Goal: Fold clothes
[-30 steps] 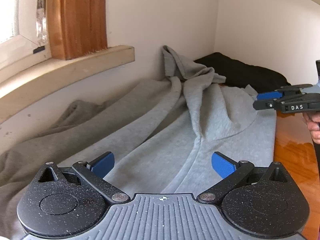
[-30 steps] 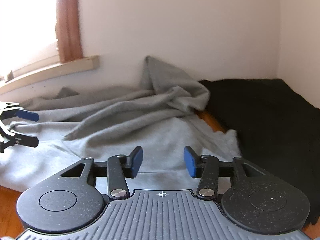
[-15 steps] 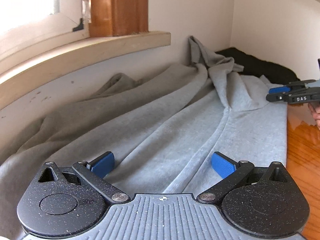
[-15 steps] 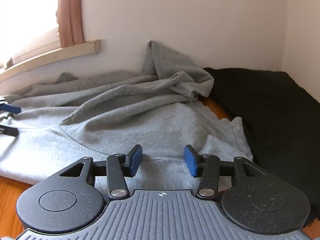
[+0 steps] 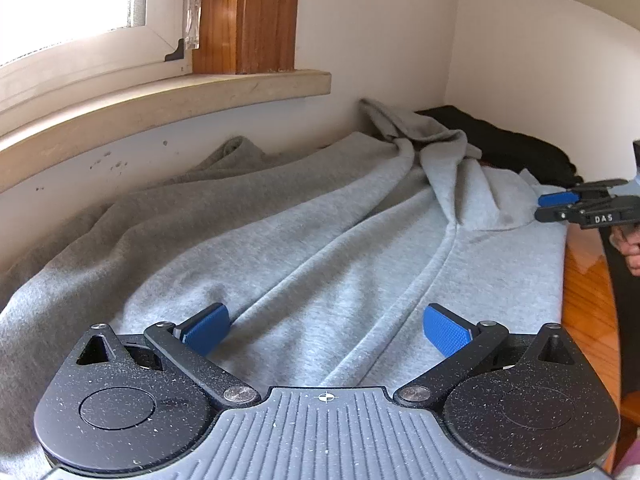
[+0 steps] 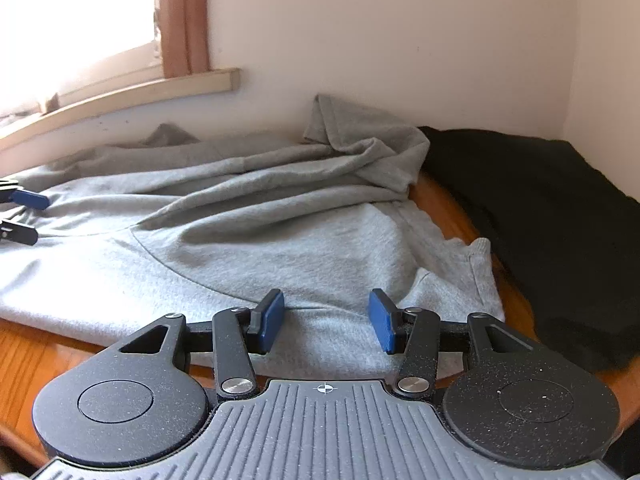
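A grey sweatshirt [image 5: 320, 240] lies spread and creased on a wooden table, its far end bunched against the wall. My left gripper [image 5: 326, 328] hovers open and wide over the cloth, nothing between its blue pads. My right gripper [image 6: 326, 320] is open above the sweatshirt [image 6: 280, 248] near its front hem, its pads apart and clear of the fabric. Each gripper shows in the other's view: the right gripper [image 5: 554, 207] at the far right edge of the cloth, the left gripper [image 6: 24, 216] at the far left.
A black garment [image 6: 560, 220] lies in the corner to the right, also seen as a black garment [image 5: 500, 144] at the back. A window sill [image 5: 160, 100] juts from the wall above the cloth. Bare wooden table [image 6: 452, 208] shows between the garments and along the front edge.
My left gripper has slid left along the sweatshirt, so the window and sill fill more of its view. My right gripper has shifted right toward the hem corner. Both stay open.
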